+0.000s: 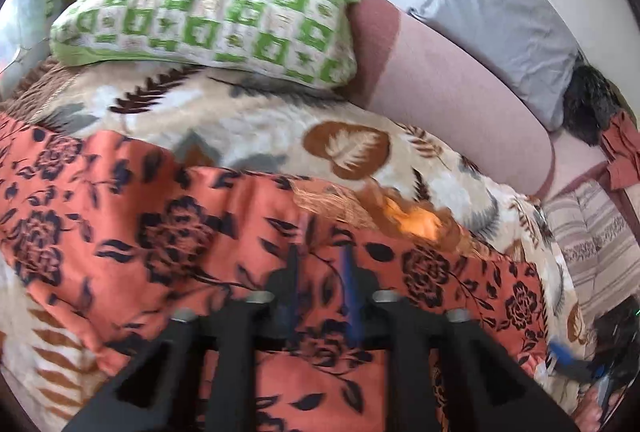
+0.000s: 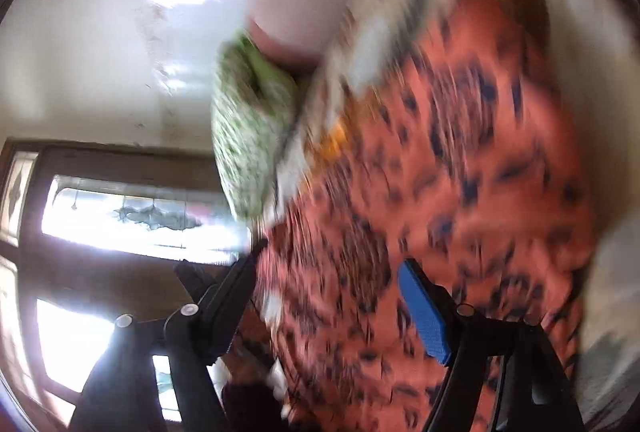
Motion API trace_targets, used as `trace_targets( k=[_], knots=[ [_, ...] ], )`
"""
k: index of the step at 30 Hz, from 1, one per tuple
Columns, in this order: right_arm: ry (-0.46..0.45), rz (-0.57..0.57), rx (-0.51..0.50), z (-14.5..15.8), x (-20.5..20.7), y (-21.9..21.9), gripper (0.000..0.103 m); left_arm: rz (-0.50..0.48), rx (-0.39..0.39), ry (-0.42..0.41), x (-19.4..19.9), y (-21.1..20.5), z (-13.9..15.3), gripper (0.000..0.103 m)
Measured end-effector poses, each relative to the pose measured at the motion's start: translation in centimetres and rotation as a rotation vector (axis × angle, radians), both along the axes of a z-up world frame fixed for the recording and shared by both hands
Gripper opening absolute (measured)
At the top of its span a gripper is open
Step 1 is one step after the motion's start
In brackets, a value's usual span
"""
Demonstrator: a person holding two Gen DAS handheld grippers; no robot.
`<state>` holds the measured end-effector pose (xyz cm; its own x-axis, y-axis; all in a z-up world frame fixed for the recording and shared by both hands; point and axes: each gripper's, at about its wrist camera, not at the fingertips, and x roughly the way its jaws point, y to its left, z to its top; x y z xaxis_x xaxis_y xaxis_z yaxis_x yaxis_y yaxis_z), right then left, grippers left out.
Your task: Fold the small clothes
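left gripper — jaws parted a moderate way, blue-lined inner faces visible on both fingers, nothing pressed between the pads; the orange floral cloth lies under and in front of the tips, and whether the tips touch it cannot be told through the blur. the cloth is spread wide across the leaf-print blanket, reaching from the left edge of the left wrist view to the lower right, its far hem rumpled near a bright orange patch at centre right.

right gripper — jaws spread wide, blue pad on the right-hand finger clear, the other finger dark against a window. the same cloth fills the gap between the fingers in this view, but neither pad is seen pressing on it; frame is heavily motion-blurred and tilted, so contact cannot be judged.

outward from the cloth: a green-and-white patterned pillow rests on the blanket's far side, a pink bolster just beside it to the right, and a grey pillow behind the bolster against the white wall. a striped fabric shows at the right edge, below the blanket's drop.
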<state>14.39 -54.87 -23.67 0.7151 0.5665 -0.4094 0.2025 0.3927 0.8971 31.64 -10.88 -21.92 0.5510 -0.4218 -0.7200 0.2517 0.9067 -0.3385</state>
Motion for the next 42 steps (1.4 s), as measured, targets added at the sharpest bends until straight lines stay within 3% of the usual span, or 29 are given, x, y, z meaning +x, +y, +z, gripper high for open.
trace_targets(
  k=[2,5,7,8,9,11,14,17,19,20,22,25,29,31,32,33,39,42],
  knots=[
    [-0.018,-0.111,-0.106,0.9,-0.6,-1.1,0.068,-0.015,0.042,-0.018,-0.5,-1.5,-0.4,0.058],
    [0.065,-0.177,-0.155,-0.8,0.0,-1.9,0.052,-0.04,0.112,0.018,-0.4,-3.3,-2.0,0.058],
    [0.169,-0.189,-0.157,-3.0,0.5,-2.1,0.048,-0.023,0.238,0.077,0.1,-4.1,-4.0,0.058],
    [0.273,-0.195,-0.172,-4.7,0.8,-2.3,0.033,-0.013,0.301,0.114,0.3,-4.3,-5.1,0.057],
    [0.324,-0.204,-0.17,-5.6,1.0,-2.5,0.027,-0.015,0.308,0.113,0.3,-4.3,-5.5,0.057],
    [0.311,-0.222,-0.156,-5.4,0.7,-2.9,0.028,-0.017,0.296,0.109,0.2,-4.2,-4.9,0.057],
    [0.202,-0.232,-0.206,-3.0,0.0,-2.2,0.028,-0.007,0.215,0.098,0.0,-3.8,-3.9,0.057],
    [0.095,-0.188,-0.217,-1.6,0.5,-0.7,0.028,-0.027,0.214,0.093,-0.3,-4.3,-4.0,0.058],
    [0.178,-0.118,-0.253,-2.7,2.0,0.9,0.028,-0.041,0.258,0.105,-0.5,-5.0,-4.6,0.058],
    [0.277,-0.079,-0.275,-4.4,2.8,1.6,0.028,-0.043,0.267,0.114,-0.5,-5.1,-4.9,0.058],
    [0.254,-0.102,-0.269,-4.8,2.6,1.8,0.027,-0.04,0.254,0.124,-0.5,-4.4,-4.6,0.058],
    [0.21,-0.087,-0.254,-3.6,2.5,1.6,0.029,0.003,0.207,0.109,-0.9,-2.3,-3.2,0.058],
    [0.133,-0.063,-0.233,-2.8,3.1,2.5,0.032,0.146,0.183,0.071,-2.4,2.9,-0.8,0.073],
    [0.115,-0.031,-0.213,-2.8,3.4,3.0,0.056,0.251,0.152,0.06,-3.2,6.8,0.5,0.077],
    [0.11,-0.025,-0.202,-2.9,3.6,3.7,0.078,0.302,0.125,0.064,-3.6,9.0,1.0,0.077],
    [0.098,-0.032,-0.19,-2.9,3.4,3.9,0.081,0.344,0.099,0.074,-3.9,11.1,1.3,0.077],
    [0.052,0.007,-0.17,-3.5,3.1,5.5,0.081,0.524,0.068,0.204,-4.0,21.9,1.0,0.077],
    [0.026,0.044,-0.175,-2.9,3.3,6.8,0.081,0.636,0.016,0.261,-3.6,27.5,0.4,0.077]
  ],
)
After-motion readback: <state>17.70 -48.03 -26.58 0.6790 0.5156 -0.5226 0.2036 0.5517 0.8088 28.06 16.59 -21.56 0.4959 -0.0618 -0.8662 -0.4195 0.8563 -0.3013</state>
